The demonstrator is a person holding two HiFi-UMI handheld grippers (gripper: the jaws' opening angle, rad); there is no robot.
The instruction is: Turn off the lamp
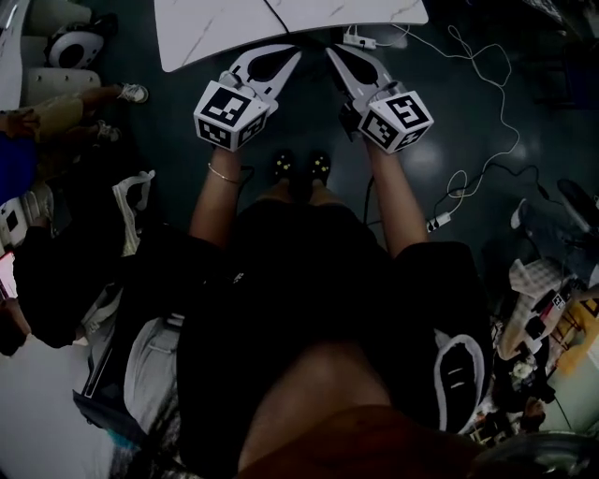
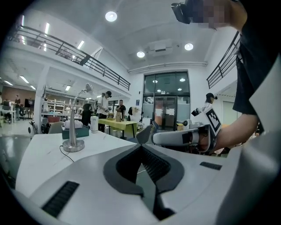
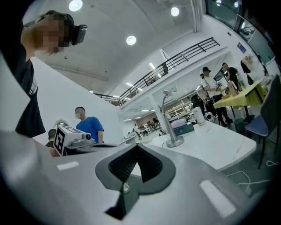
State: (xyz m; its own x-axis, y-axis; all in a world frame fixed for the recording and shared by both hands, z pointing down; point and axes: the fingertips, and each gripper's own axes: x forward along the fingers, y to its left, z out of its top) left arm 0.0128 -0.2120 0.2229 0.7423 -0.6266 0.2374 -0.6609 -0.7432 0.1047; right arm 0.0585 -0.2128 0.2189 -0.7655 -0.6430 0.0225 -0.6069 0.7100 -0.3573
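Person stands at the near edge of a white bench (image 1: pixel 215 28), one tool in each hand, both thrust forward and side by side. Left tongs (image 2: pixel 141 146): pressed fully together, nothing between the ribbed pads. Right tongs (image 3: pixel 135 146): the same, tips meeting, empty. In the head view the two tips lean in toward each other just short of the bench edge, over bare floor, touching nothing. Likely reason for the closed hold: a switch wants a push, not a grip, and jaws pressed together give one firm point to poke with. Both tools lie roughly level at about bench-top height, so each rides with a sightline across the surface. The lamp (image 2: pixel 73 132) stands upright on a round metal base, well back from the near edge and toward the left side as the left gripper view shows it. Its thin stem curves over to a small head, and a fine cord trails off the base across the top. A teal box (image 2: pixel 82 132) sits just behind it. The head view misses the lamp; it lies beyond that frame's top. Where the switch sits is too small to tell, and the bright hall lights make it unclear whether the head is lit. Judgement: approach stage only, task not yet begun. Either hand must reach well forward.
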